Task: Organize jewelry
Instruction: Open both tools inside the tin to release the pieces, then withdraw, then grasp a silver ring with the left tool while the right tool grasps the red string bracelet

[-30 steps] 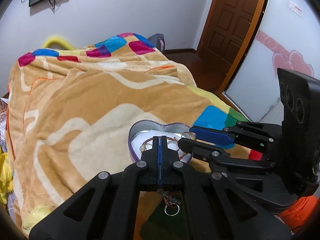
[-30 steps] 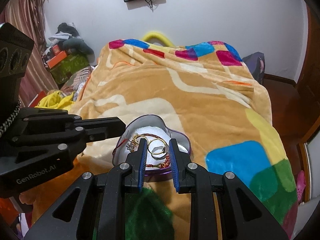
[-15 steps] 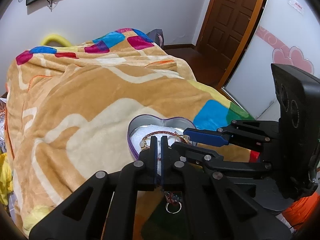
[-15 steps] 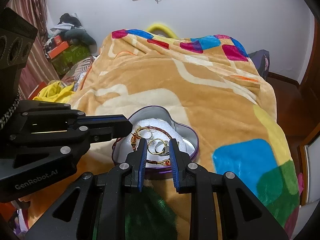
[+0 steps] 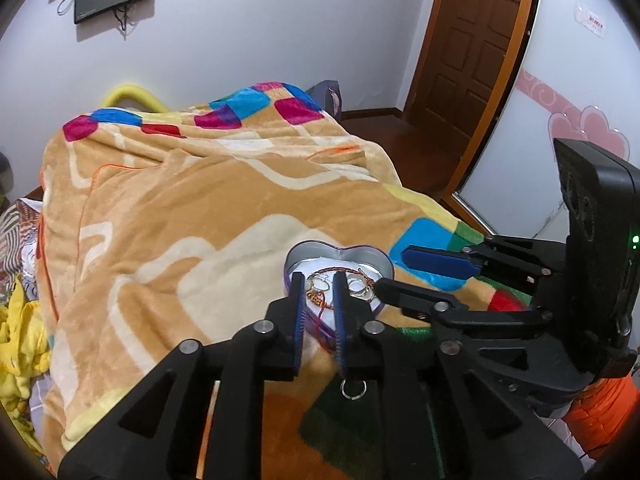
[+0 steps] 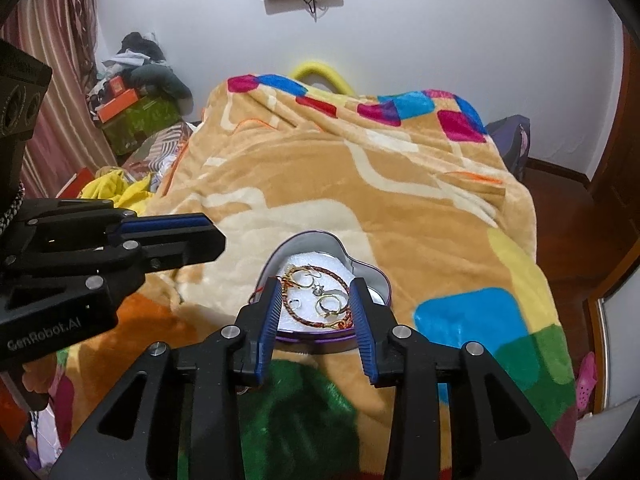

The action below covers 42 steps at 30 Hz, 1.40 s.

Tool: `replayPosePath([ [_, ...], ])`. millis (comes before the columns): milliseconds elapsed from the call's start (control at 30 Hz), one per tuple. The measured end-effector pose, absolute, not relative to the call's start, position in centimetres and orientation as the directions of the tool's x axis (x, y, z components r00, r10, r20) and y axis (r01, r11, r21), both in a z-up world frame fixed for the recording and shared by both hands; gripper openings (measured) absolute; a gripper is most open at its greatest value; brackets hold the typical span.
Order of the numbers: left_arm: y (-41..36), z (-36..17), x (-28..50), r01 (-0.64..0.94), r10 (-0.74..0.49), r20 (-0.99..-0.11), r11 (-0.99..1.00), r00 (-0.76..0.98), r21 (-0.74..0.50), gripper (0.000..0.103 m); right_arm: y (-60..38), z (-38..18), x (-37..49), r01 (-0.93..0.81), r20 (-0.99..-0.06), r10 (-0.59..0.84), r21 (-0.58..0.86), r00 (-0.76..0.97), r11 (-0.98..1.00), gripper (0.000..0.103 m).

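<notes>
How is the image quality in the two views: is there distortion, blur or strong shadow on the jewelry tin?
Left wrist view: strong fisheye bending, the door frame curves; the heart-shaped tin is fairly sharp, the near blanket soft. Right wrist view: dark vignette in the corners, even indoor light, the rings and braided bracelet clear on the white lining, no harsh shadow or glare.

Heart tin (image 6: 370,276) shiny metal; blanket (image 6: 360,184) plush fleece; gold rings (image 6: 329,305) glossy; door (image 5: 476,40) varnished wood.
</notes>
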<state>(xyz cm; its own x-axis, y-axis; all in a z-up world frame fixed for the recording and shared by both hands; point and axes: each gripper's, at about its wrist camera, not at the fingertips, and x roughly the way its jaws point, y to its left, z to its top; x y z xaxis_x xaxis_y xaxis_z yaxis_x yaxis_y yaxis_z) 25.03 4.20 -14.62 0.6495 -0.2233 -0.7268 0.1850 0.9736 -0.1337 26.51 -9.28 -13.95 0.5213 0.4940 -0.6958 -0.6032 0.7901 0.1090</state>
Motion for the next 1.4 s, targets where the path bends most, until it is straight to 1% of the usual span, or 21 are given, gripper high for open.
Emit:
replayPosePath([
  [33,4.3,-14.4,24.7,0.18,-0.221,-0.726,0.974,0.651,-0.134,0.019,-9.3,-13.8,26.3,-0.603,-0.693,0.495,0.108,0.525,0.791,0.032],
  [200,4.8,-14.2,23.0,0.162,-0.196,-0.729,0.98,0.656,-0.118,0.021,-9.6,-13.4,25.1,-0.602,-0.687,0.5,0.114,0.526,0.79,0.032],
  [333,5.2,-15.1,21.9,0.153,-0.19,-0.746,0.981,0.638,-0.119,0.026,-9.9,-13.7,23.9,-0.597,-0.692,0.5,0.123,0.521,0.793,0.032],
  [500,4.8,-17.1,21.2,0.148,-0.2,-0.786,0.979,0.585,-0.139,0.027,-10.5,-14.3,22.9,-0.582,-0.7,0.497,0.142,0.513,0.8,0.032],
  [700,3.4,-20.2,20.8,0.167,-0.242,-0.828,0.969,0.505,-0.181,0.027,-11.2,-15.8,22.0,-0.567,-0.724,0.484,0.155,0.492,0.809,0.032],
  [967,1.0,-23.3,21.4,0.197,-0.23,-0.872,0.968,0.432,-0.158,0.027,-12.2,-16.6,21.8,-0.547,-0.737,0.474,0.17,0.482,0.82,0.032],
  [1033,1.0,-23.6,21.7,0.195,-0.231,-0.871,0.968,0.434,-0.16,0.03,-12.4,-16.7,21.8,-0.542,-0.736,0.473,0.172,0.484,0.823,0.032],
  [1100,1.0,-23.8,22.0,0.191,-0.229,-0.869,0.969,0.438,-0.159,0.031,-12.6,-16.7,21.9,-0.536,-0.737,0.469,0.172,0.487,0.827,0.032],
  [1300,1.0,-24.2,22.3,0.182,-0.234,-0.858,0.969,0.458,-0.167,0.03,-12.7,-16.8,22.0,-0.531,-0.733,0.478,0.188,0.483,0.826,0.032],
  [1400,1.1,-24.3,22.3,0.178,-0.227,-0.855,0.971,0.467,-0.161,0.02,-12.5,-17.0,22.1,-0.532,-0.732,0.483,0.194,0.481,0.824,0.032],
])
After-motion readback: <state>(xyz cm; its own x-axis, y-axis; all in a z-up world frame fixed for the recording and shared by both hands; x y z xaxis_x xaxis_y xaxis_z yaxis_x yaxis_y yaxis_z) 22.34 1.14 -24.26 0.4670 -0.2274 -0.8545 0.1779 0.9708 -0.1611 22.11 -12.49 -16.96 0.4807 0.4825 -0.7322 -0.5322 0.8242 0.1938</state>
